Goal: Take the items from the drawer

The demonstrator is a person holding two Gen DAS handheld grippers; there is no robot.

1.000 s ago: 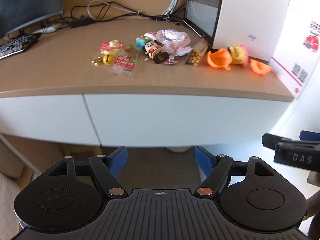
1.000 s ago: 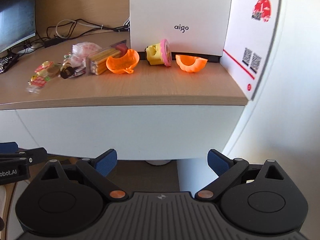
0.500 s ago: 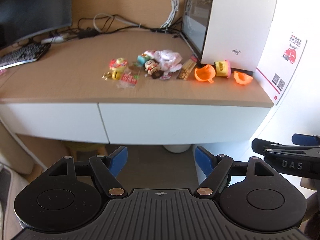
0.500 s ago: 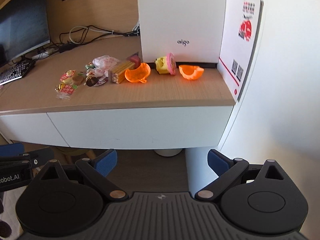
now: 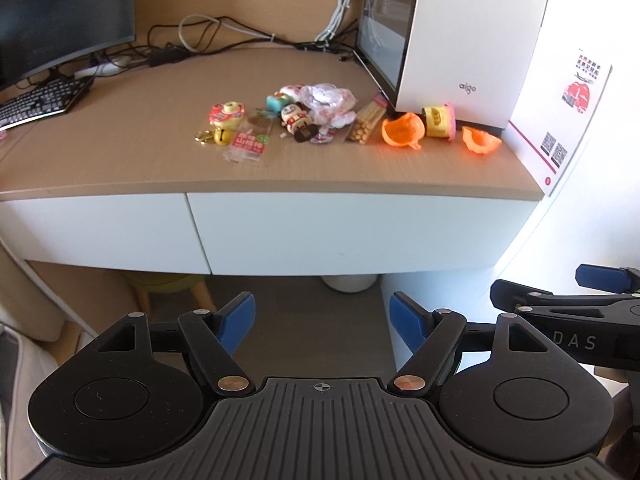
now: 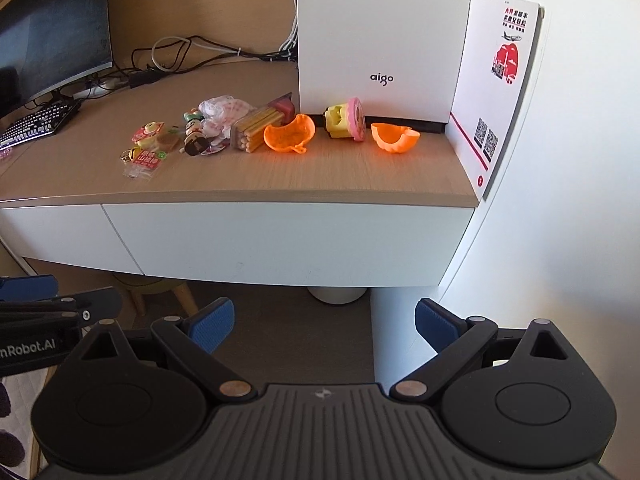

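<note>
A white drawer front [image 5: 352, 232] [image 6: 280, 240] under the wooden desk top is closed. Small items lie in a row on the desk: two orange shell halves [image 5: 402, 133] [image 6: 289, 136], a yellow and pink toy [image 5: 439, 121] [image 6: 346, 118], a pack of sticks [image 5: 366, 124] [image 6: 256, 126], a figurine [image 5: 298, 122], sweet packets [image 5: 250, 144]. My left gripper [image 5: 322, 316] is open and empty, well back from the desk and below its top. My right gripper [image 6: 324, 320] is likewise open and empty, beside the left one [image 6: 40, 312].
A white computer case [image 6: 384, 40] stands at the back right of the desk, with a white card [image 6: 504, 80] leaning on the wall. A monitor [image 5: 60, 12], keyboard [image 5: 40, 100] and cables [image 5: 240, 40] sit at the back left. A stool [image 5: 172, 284] is under the desk.
Both grippers have drawn back and risen from the desk, so it looks smaller and more of its top shows. Their jaws have stayed open.
</note>
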